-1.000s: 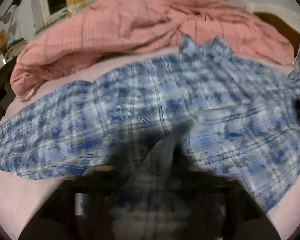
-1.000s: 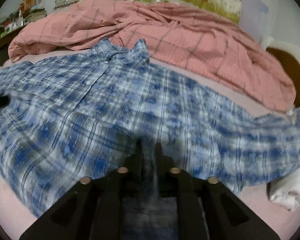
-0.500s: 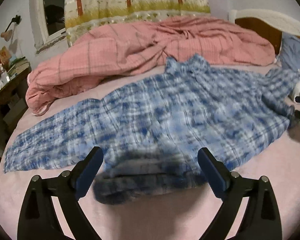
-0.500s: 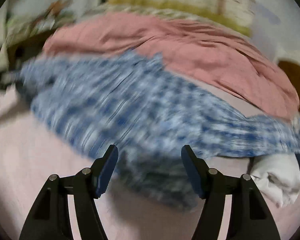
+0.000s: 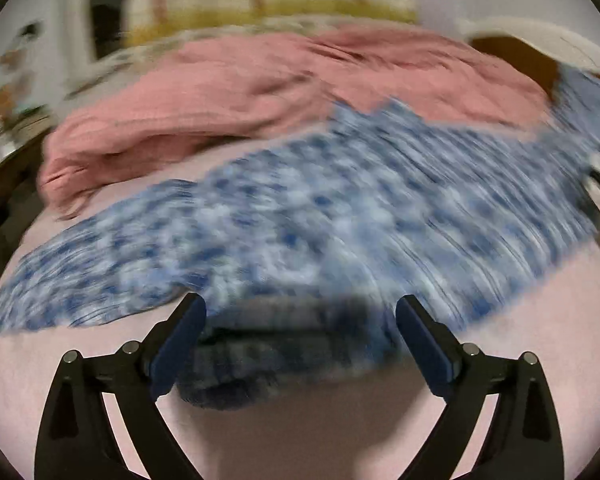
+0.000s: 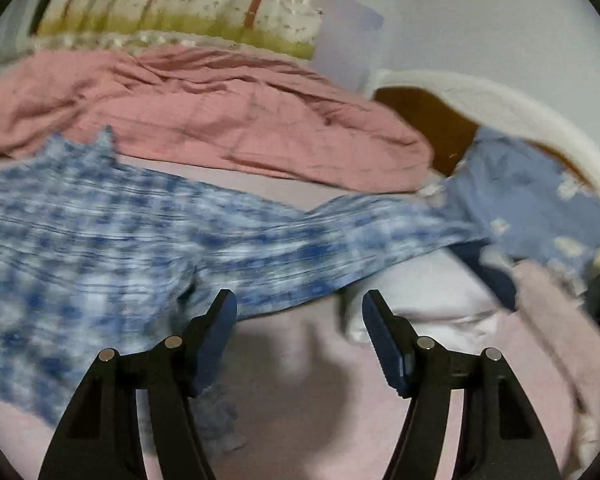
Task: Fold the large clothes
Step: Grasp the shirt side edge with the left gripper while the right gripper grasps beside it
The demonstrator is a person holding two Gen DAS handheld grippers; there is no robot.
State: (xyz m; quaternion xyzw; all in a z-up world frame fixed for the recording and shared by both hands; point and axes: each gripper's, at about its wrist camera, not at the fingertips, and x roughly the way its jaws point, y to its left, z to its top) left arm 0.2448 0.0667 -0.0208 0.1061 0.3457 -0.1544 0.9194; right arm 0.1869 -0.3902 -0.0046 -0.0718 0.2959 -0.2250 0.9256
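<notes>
the left gripper [image 5: 300, 312] is held wide open and empty over the folded hem of the blue plaid shirt [image 5: 340, 208], which is spread across the pink bed [image 5: 300, 420]. the right gripper [image 6: 299, 304] is likewise spread apart, empty, near the sleeve [image 6: 340, 236].

You have a large blue-and-white plaid cotton shirt [image 5: 340, 216] [image 6: 100, 248] spread flat across the pink bedsheet, collar pointing toward the far pink quilt. One sleeve stretches out to each side, and its near hem lies bunched in a loose fold.
</notes>
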